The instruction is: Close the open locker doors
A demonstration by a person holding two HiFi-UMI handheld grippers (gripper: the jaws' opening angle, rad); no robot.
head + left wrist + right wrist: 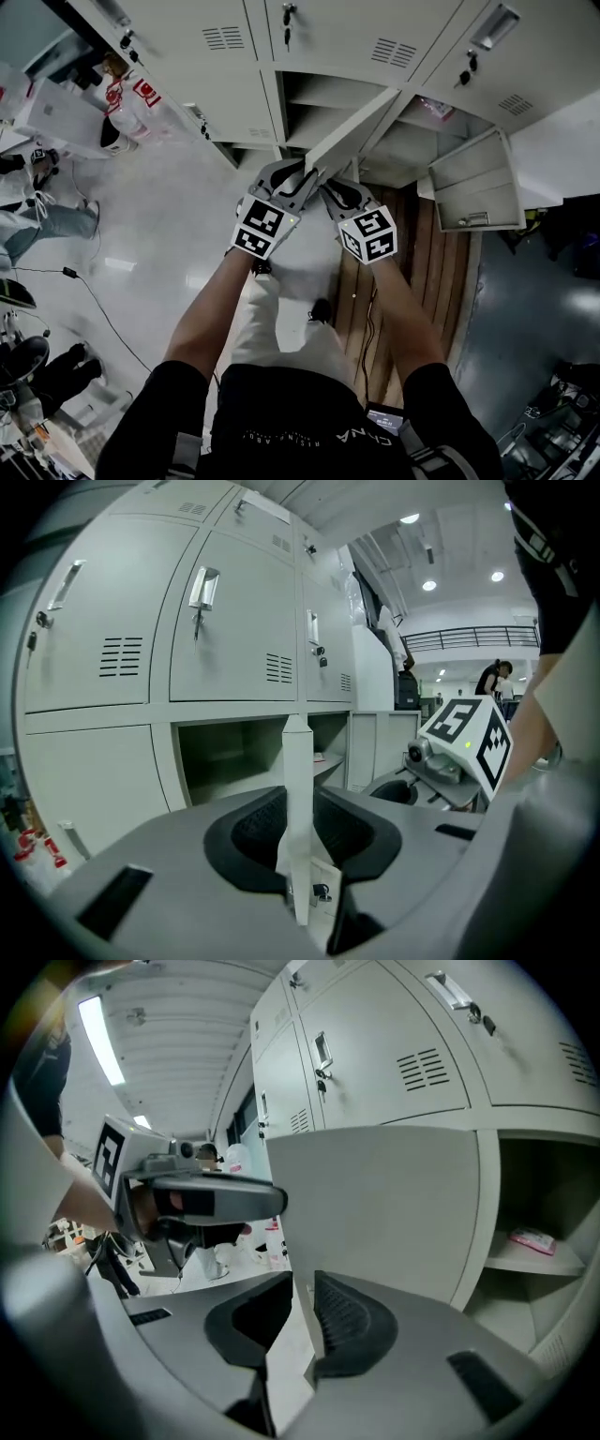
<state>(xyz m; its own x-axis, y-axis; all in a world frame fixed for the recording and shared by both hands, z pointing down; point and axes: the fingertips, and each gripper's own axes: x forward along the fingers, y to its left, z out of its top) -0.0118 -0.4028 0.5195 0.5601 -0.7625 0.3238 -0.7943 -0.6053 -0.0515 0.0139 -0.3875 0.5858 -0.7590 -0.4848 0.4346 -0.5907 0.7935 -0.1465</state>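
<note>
At the lower row of the lockers point(328, 42), a person is holding both tongs up to the free edge of an open door point(354, 127), which is standing out towards the person in front of the open compartments. The left tongs point(300, 827) are standing spread, with the thin door edge rising upright between the two ribbed pads point(258, 827) and neither pad visibly pressing on it. The right tongs point(295, 1316) are also standing apart around that same edge; their right pad is lying close against the door's face while the left pad is keeping clear of it, so they are not pinching it. Seen from the head view, the two tongs are sitting side by side, just beside each other, with their marker cubes facing upward. Further right, well apart from both tongs, a second door point(473, 183) is hanging wide open. Inside the compartment behind the first door, a pink packet point(534, 1239) is lying on the shelf. Below, the person is standing where the pale floor point(178, 216) is meeting a strip of wooden boards point(412, 253).
</note>
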